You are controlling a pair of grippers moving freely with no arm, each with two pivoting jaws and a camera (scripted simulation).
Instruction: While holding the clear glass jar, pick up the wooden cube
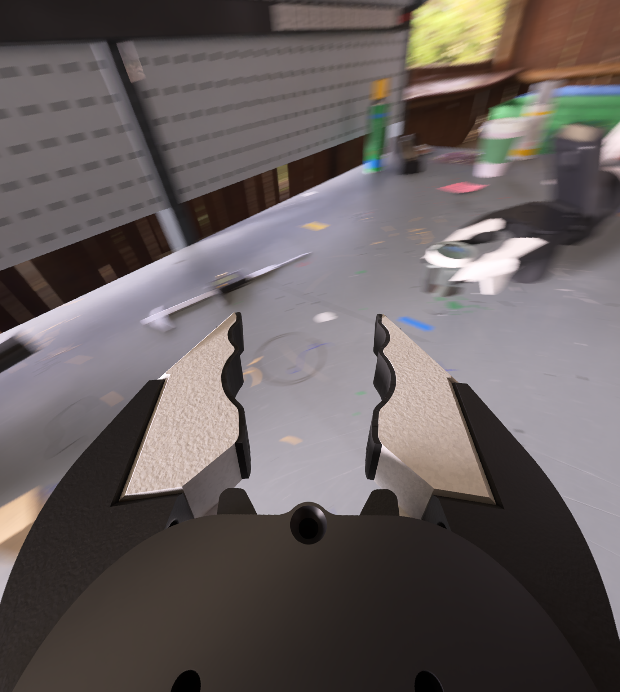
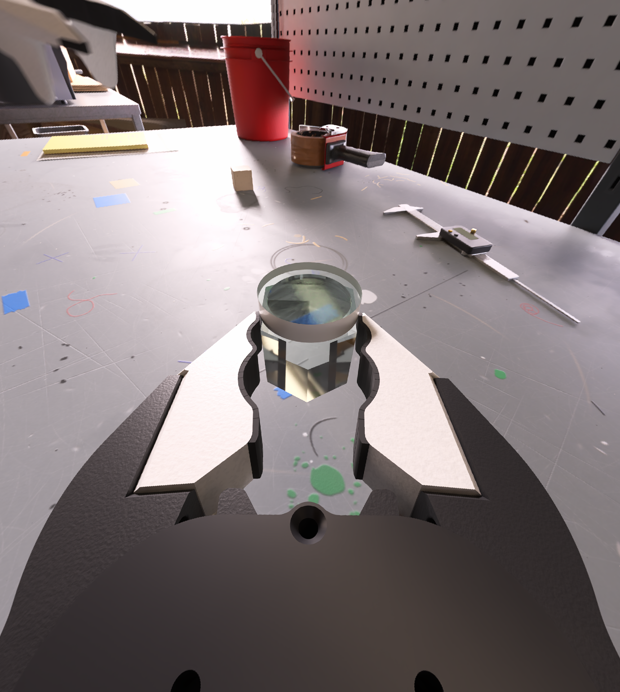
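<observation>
My right gripper point(image 2: 308, 325) is shut on the clear glass jar point(image 2: 307, 299), gripping its faceted body just under the round rim, above the grey table point(image 2: 113, 337). The wooden cube point(image 2: 241, 179) stands on the table well ahead of it, slightly left, untouched. My left gripper point(image 1: 308, 318) is open and empty, low over the table. It also shows at the top left of the right wrist view point(image 2: 72, 45). The left wrist view is blurred. At its right it shows the right gripper point(image 1: 465, 258) with the jar point(image 1: 447, 254). I cannot make out the cube there.
A red bucket point(image 2: 260, 86) and a wood-and-red tool point(image 2: 319, 146) stand behind the cube. A digital caliper point(image 2: 462, 239) lies at the right, below the pegboard point(image 2: 451, 67). A yellow pad point(image 2: 95, 144) lies at the back left. A blurred tan shape point(image 1: 5, 524) sits near the left gripper.
</observation>
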